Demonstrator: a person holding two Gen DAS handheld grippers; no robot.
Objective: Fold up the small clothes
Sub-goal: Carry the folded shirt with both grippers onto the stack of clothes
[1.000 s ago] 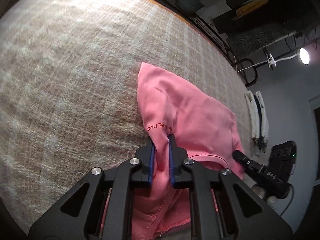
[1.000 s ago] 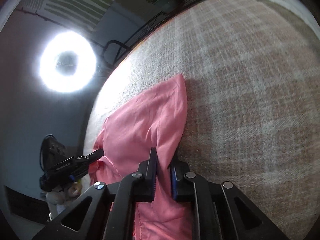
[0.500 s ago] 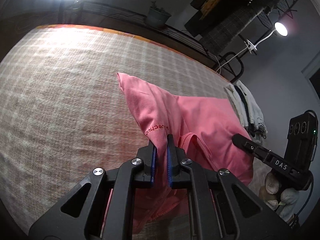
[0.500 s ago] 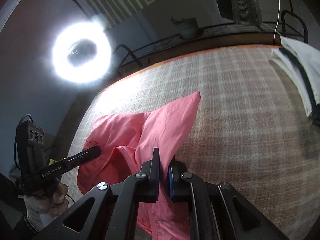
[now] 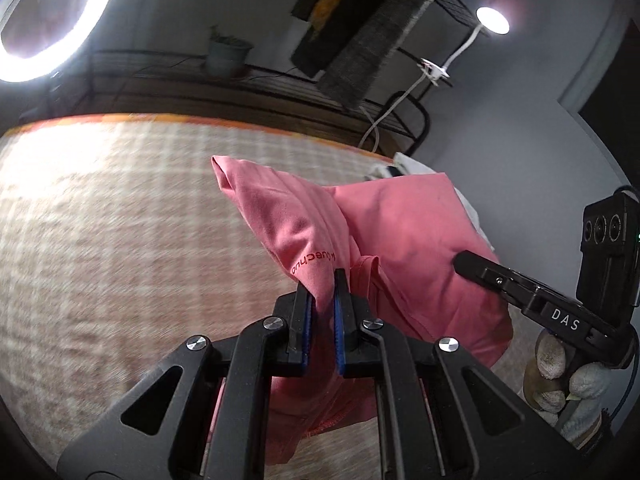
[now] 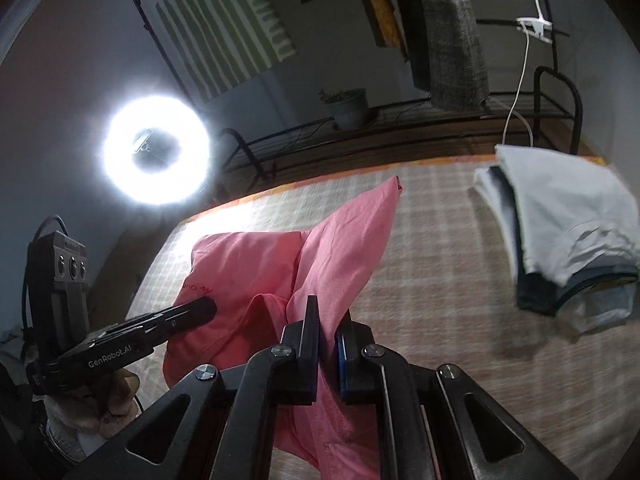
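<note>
A small pink shirt (image 5: 404, 240) with red lettering hangs in the air over the plaid blanket (image 5: 100, 232), stretched between both grippers. My left gripper (image 5: 322, 280) is shut on a bunch of its fabric beside the lettering. My right gripper (image 6: 329, 312) is shut on another fold of the pink shirt (image 6: 256, 268), whose far corner sticks up toward the back. In each wrist view the other gripper shows at the side: the right gripper (image 5: 464, 258) in a gloved hand (image 5: 560, 376), and the left gripper (image 6: 204, 306) likewise.
A stack of folded grey and white clothes (image 6: 560, 232) lies on the blanket (image 6: 460, 280) at the right. A ring light (image 6: 156, 150), a black metal rack (image 6: 400, 120) with a potted plant (image 6: 348, 106), and a clip lamp (image 5: 492, 20) stand beyond the blanket's far edge.
Both grippers have risen with the shirt, lifting it off the blanket. The views have tilted up, so the ring light and rack now show. Both grips have stayed shut.
</note>
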